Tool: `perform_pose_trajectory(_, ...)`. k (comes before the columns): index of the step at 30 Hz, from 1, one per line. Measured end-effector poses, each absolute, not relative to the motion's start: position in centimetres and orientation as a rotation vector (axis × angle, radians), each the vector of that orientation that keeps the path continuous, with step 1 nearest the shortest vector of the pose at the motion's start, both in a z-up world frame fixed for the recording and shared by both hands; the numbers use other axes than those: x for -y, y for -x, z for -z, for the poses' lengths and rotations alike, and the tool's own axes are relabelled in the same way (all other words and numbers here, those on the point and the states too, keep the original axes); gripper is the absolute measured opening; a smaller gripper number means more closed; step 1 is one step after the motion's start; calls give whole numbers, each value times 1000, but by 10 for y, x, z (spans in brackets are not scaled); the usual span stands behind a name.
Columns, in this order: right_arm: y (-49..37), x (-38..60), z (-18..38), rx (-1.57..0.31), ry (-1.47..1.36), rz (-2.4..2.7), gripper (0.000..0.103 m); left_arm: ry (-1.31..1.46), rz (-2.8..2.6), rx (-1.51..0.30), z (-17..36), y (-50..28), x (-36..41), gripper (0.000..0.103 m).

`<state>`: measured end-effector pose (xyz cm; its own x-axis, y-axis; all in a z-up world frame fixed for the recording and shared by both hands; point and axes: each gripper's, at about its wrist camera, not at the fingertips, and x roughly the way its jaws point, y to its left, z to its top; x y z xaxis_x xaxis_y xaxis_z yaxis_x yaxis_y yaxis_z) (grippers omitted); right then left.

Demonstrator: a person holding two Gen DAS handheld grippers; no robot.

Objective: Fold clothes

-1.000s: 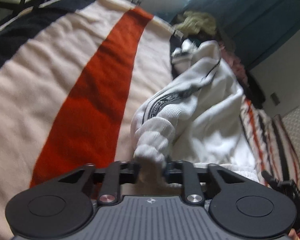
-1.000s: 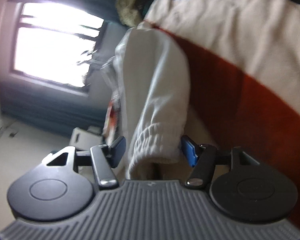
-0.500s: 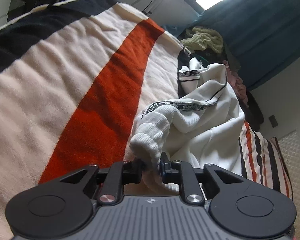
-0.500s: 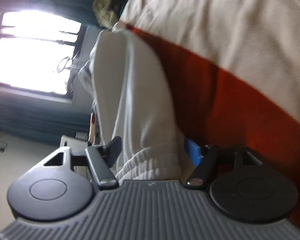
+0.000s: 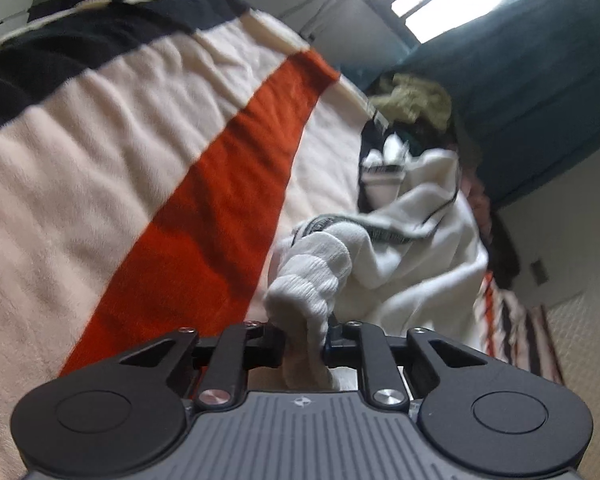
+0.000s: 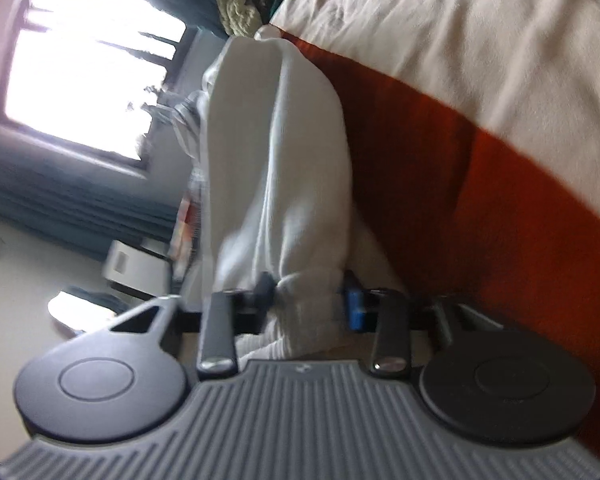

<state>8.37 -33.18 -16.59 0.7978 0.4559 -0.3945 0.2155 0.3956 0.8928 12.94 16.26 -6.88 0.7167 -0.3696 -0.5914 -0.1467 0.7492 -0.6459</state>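
Note:
A white sweatshirt (image 5: 416, 248) with dark trim lies bunched on a striped blanket (image 5: 100, 200) of cream, orange and navy. My left gripper (image 5: 305, 340) is shut on one ribbed cuff (image 5: 312, 280) of the sweatshirt, close above the blanket. In the right wrist view the sweatshirt's other sleeve (image 6: 276, 168) hangs stretched out, and my right gripper (image 6: 310, 300) is shut on its ribbed cuff (image 6: 300, 320). The rest of the garment is hidden behind the sleeve there.
A pile of other clothes, with a yellow-green knit (image 5: 412, 98) on top, sits at the blanket's far end; it also shows in the right wrist view (image 6: 240, 0). Dark teal curtains (image 5: 540, 80) and a bright window (image 6: 84, 72) stand behind. A striped cloth (image 5: 516, 332) lies at the right.
Both grippers closed on the two cuffs. The right gripper's jaws were wide around the sleeve and now pinch it. Both views shifted as the sleeves were drawn along.

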Motion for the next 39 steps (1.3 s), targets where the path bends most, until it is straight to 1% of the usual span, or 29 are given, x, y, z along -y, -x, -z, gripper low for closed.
perform_pose_trajectory(3, -66, 305, 143, -603, -1124, -225, 20, 704, 109, -694, 46, -132, -175, 13)
perform_pose_trajectory(7, -61, 245, 129, -586, -1085, -342, 19, 721, 27, -586, 9, -149, -219, 12)
perform_pose_trajectory(13, -104, 122, 121, -615, -1079, -526, 19, 603, -84, -510, -53, -205, -302, 12)
perform_pose_trajectory(17, -152, 42, 119, -654, -1063, -643, 19, 516, -185, -496, -71, -260, -363, 12)
perform_pose_trajectory(21, -194, -24, 131, -731, -1034, -715, 19, 465, -277, -540, -51, -323, -410, 12)
perform_pose_trajectory(26, -235, -80, 150, -823, -1001, -776, 19, 376, -340, -664, 12, -396, -434, 12)
perform_pose_trajectory(29, -245, -92, 151, -843, -957, -799, 20, 377, -361, -710, 42, -418, -435, 13)
perform_pose_trajectory(32, -251, -94, 146, -877, -913, -842, 24, 359, -351, -705, 48, -417, -434, 14)
perform_pose_trajectory(34, -239, -87, 136, -880, -867, -859, 29, 364, -347, -696, 44, -410, -434, 16)
perform_pose_trajectory(35, -233, -84, 131, -878, -844, -866, 39, 366, -346, -696, 40, -404, -432, 20)
perform_pose_trajectory(36, -225, -84, 126, -882, -825, -875, 59, 362, -346, -698, 35, -396, -430, 22)
perform_pose_trajectory(37, -219, -86, 122, -886, -809, -882, 72, 347, -347, -702, 29, -388, -426, 23)
perform_pose_trajectory(38, -214, -88, 118, -887, -793, -889, 89, 333, -353, -698, 22, -379, -422, 25)
perform_pose_trajectory(39, -205, -87, 113, -878, -769, -893, 89, 321, -362, -691, 14, -369, -418, 28)
